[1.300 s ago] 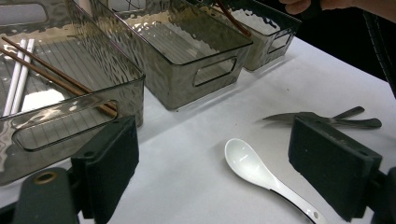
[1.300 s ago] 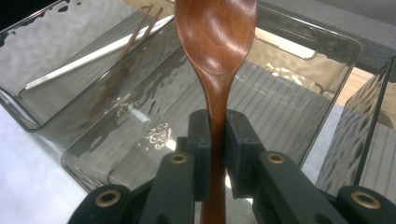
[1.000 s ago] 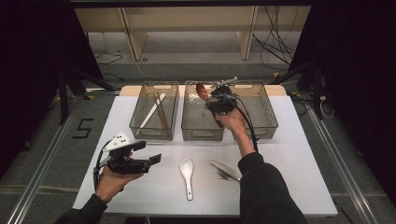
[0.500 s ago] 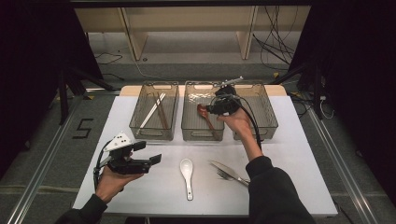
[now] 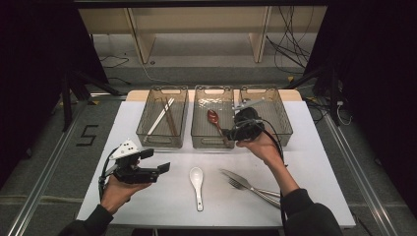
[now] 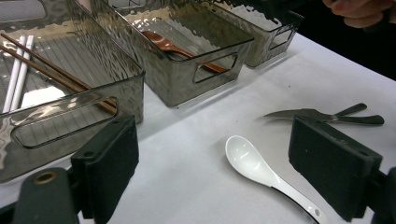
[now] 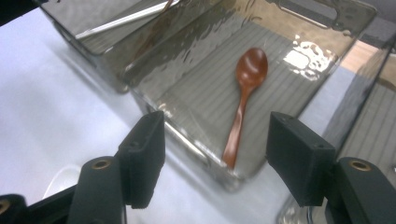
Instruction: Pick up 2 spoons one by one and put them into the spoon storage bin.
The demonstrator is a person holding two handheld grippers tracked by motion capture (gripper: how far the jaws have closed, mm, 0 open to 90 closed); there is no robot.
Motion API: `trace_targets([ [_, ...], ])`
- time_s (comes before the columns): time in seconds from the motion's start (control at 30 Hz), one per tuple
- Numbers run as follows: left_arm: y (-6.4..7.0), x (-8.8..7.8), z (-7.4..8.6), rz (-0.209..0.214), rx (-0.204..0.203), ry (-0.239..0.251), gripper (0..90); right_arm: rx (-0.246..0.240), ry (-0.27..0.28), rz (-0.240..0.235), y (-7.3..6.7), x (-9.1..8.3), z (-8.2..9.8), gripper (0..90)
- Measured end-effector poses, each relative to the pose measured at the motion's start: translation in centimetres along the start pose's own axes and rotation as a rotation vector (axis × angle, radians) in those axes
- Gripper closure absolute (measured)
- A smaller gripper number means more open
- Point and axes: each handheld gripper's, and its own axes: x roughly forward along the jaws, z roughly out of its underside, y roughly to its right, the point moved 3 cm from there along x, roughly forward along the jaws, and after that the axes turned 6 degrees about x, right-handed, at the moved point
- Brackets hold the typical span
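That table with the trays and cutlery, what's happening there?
A person is sorting cutlery into three clear plastic trays. The right claw has just been opening, nothing between its jaws; the brown wooden spoon lies in the middle tray. Chopsticks lie in the left tray. The left claw hangs open near the white ceramic spoon; a metal knife and fork lie beside it.

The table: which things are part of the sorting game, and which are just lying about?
Part of the job:
brown spoon in the middle bin
white spoon
fork
knife
chopsticks in the left bin
right bin

Just lying about:
cables on the floor
wooden shelf behind
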Motion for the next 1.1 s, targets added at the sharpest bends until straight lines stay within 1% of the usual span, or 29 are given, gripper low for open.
trace_targets([
  [0.1,0.1,0.1,0.0,0.002,0.000,-0.012,15.6,0.009,0.011,0.004,0.2,-0.9,1.3,37.8],
  [0.2,0.4,0.2,0.0,0.002,0.001,-0.022,15.6,0.009,0.011,0.012,0.4,-1.8,2.3,37.3],
  [0.33,0.7,0.4,0.0,0.011,-0.006,-0.034,15.7,0.030,0.037,0.015,0.9,-3.4,3.9,37.3],
  [0.43,0.9,0.5,0.0,0.019,-0.003,-0.040,15.6,0.061,0.059,0.009,1.3,-4.4,5.0,37.2],
  [0.5,1.2,0.6,0.0,0.027,-0.005,-0.039,15.6,0.067,0.075,0.013,1.5,-5.0,5.7,36.8],
  [0.57,1.4,0.7,0.0,0.033,-0.006,-0.043,15.7,0.084,0.086,0.012,1.6,-5.5,6.3,36.0],
  [0.63,1.6,0.8,0.0,0.047,-0.012,-0.047,15.7,0.096,0.101,0.007,1.7,-5.9,6.9,35.2],
  [0.7,1.7,0.9,0.0,0.056,-0.018,-0.048,15.7,0.106,0.111,-0.007,1.6,-6.3,7.6,35.2],
  [0.87,2.0,1.1,0.1,0.075,-0.027,-0.064,15.7,0.110,0.125,-0.017,1.3,-7.2,8.7,33.1],
  [0.93,2.2,1.2,0.1,0.082,-0.014,-0.071,16.1,0.114,0.138,-0.024,1.2,-7.4,9.0,33.0],
  [1.0,2.5,1.3,0.0,0.090,-0.019,-0.066,16.8,0.112,0.141,-0.026,1.0,-7.6,9.3,33.0],
  [1.1,2.9,1.7,0.0,0.107,-0.012,-0.084,17.8,0.110,0.140,-0.031,0.7,-7.7,9.7,33.0],
])
